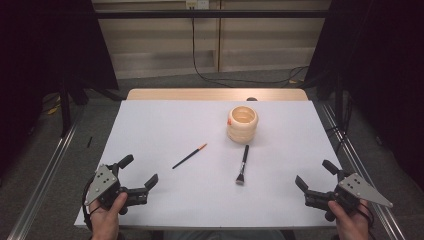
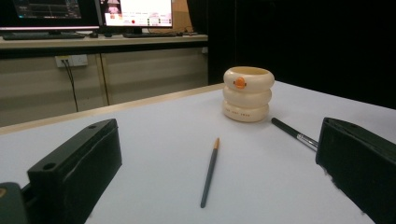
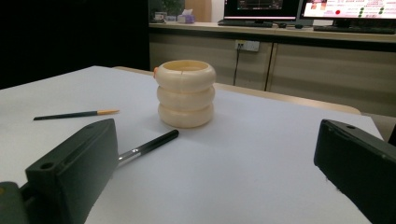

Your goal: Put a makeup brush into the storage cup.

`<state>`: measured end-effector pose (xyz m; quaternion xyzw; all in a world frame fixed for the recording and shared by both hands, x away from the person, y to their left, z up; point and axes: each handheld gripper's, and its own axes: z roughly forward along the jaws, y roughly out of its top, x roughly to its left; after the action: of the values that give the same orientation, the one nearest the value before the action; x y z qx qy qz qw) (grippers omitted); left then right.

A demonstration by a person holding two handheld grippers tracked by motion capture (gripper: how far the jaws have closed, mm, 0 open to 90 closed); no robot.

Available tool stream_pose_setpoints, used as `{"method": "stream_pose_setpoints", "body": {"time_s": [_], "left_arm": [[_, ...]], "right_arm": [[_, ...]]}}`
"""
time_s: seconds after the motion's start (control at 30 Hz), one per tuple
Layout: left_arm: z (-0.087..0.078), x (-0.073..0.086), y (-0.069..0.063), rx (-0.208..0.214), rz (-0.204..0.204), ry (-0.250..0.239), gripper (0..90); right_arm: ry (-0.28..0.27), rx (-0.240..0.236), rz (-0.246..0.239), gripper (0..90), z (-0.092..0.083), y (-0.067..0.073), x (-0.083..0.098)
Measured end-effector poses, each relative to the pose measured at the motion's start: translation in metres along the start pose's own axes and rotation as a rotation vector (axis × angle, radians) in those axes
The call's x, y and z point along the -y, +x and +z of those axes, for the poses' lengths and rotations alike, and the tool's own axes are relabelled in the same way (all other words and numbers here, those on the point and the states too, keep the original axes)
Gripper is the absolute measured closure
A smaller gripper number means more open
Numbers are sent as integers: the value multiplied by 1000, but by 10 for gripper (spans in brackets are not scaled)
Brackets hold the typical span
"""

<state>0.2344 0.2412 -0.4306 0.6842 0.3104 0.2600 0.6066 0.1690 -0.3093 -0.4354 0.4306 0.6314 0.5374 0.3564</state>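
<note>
Jaws of both grippers stand wide apart with nothing between them: the left gripper (image 1: pixel 138 174) waits at the worktop's (image 1: pixel 165 125) seven o'clock corner, the right gripper (image 1: pixel 315 173) at five o'clock. Nothing has been picked up yet. The slim paintbrush (image 1: pixel 190 156) lies flat just left of centre, orange tip towards one o'clock, and the makeup brush (image 1: pixel 243 164) lies just below the cream ringed pot (image 1: pixel 242 124), which stands upright at about one o'clock. Judging by this layout, both brushes remain to be lifted and dropped into the pot.
</note>
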Motion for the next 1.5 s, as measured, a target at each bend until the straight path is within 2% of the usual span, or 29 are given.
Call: {"method": "stream_pose_setpoints", "body": {"time_s": [0.13,0.3,0.37,0.6,0.73,0.8,0.83,0.9,1.13,1.23,1.3,1.5], "left_arm": [[4,-1,-1,14,9,11,8],[9,1,-1,28,-8,23,12],[9,1,-1,36,-20,21,13],[7,-1,-3,50,-15,22,13],[7,-2,-5,57,-17,31,12],[10,-5,-4,69,-3,47,12],[11,-7,-3,70,-5,38,15],[14,-9,0,79,-38,26,15],[30,-10,5,65,-21,47,16],[36,-10,6,50,-11,51,27],[41,-11,7,53,-24,52,27],[47,-22,4,64,-5,15,27]], "right_arm": [[1,-17,-1,0,0,1,0],[41,-24,-6,0,4,0,3],[42,-24,6,0,5,1,3],[42,-30,2,0,3,2,3],[32,-31,15,0,-1,5,2],[27,-31,10,0,-2,6,1],[25,-34,9,0,-2,6,1],[35,-37,11,0,1,6,2],[44,-35,23,0,7,2,4],[49,-48,9,0,9,4,4],[44,-50,11,0,8,5,3],[36,-48,15,0,7,3,3]]}}
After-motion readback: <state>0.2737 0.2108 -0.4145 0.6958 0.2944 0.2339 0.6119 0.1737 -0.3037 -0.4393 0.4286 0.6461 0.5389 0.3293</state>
